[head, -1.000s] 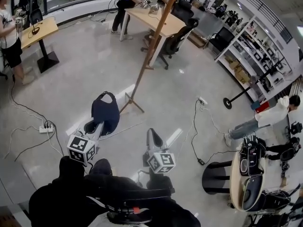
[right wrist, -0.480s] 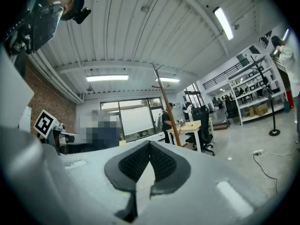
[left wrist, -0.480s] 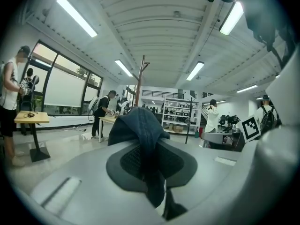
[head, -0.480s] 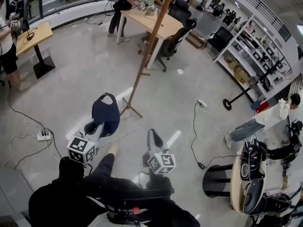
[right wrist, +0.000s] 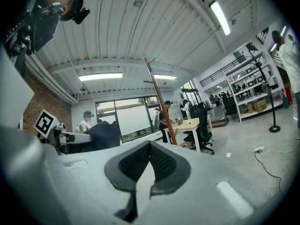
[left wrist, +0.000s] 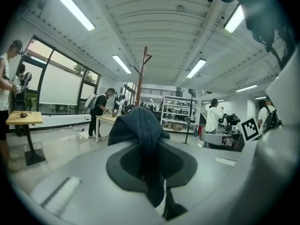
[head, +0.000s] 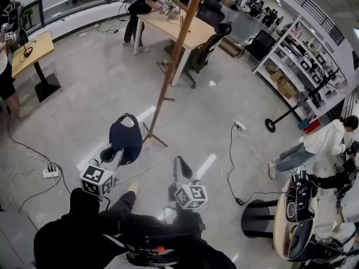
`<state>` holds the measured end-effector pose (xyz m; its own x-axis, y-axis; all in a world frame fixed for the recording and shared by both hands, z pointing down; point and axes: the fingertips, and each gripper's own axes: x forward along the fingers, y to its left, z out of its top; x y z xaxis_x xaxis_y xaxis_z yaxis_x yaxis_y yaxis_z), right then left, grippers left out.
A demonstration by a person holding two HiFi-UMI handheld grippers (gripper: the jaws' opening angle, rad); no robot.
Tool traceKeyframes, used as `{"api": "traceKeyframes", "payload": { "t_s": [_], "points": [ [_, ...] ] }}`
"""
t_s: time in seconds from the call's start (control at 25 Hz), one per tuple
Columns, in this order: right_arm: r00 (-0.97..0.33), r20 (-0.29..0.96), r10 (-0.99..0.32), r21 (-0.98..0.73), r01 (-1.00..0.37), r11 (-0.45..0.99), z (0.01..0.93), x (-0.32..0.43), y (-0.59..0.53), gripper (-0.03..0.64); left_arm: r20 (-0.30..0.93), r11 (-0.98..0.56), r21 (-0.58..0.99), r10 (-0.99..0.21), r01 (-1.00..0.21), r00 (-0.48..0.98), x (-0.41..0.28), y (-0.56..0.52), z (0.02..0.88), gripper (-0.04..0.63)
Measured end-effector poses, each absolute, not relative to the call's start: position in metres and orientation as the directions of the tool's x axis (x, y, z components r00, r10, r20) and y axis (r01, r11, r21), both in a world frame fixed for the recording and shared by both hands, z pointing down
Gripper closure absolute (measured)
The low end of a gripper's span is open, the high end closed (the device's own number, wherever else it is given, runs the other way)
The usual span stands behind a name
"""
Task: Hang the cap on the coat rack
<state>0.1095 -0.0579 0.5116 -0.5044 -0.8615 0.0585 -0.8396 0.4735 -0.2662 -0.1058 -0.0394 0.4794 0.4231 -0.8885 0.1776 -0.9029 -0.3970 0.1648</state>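
My left gripper (head: 114, 150) is shut on a dark blue cap (head: 125, 137), which hangs forward from its jaws over the floor. In the left gripper view the cap (left wrist: 139, 128) drapes over the pads and hides them, with the wooden coat rack (left wrist: 142, 76) standing behind it. The coat rack (head: 172, 58) is a tall brown pole with short pegs on splayed legs, just ahead and to the right of the cap. My right gripper (head: 182, 167) is shut on nothing, level with the left one; its view shows the coat rack (right wrist: 160, 100) ahead and the cap (right wrist: 101, 134) at left.
A wooden desk (head: 168, 26) with black office chairs (head: 206, 48) stands behind the rack, with a person at it. A power strip (head: 50, 172) and cables lie on the floor at left, another cable (head: 230, 150) at right. A round table (head: 283, 217) and shelves (head: 305, 60) are at right.
The person has stepped forward, one foot now ahead, so the coat rack's base is nearer to the cap. Both grippers keep their hold and their place in the view.
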Motion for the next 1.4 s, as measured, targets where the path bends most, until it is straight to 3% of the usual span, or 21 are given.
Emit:
{"api": "traceKeyframes", "payload": {
  "t_s": [1.4],
  "points": [
    [-0.317,0.073,-0.946,-0.235,-0.927,0.292,0.506,0.124,-0.211,0.615,0.134,-0.561,0.174,-0.801,-0.809,0.584,-0.093,-0.234,0.478,0.558]
  ]
}}
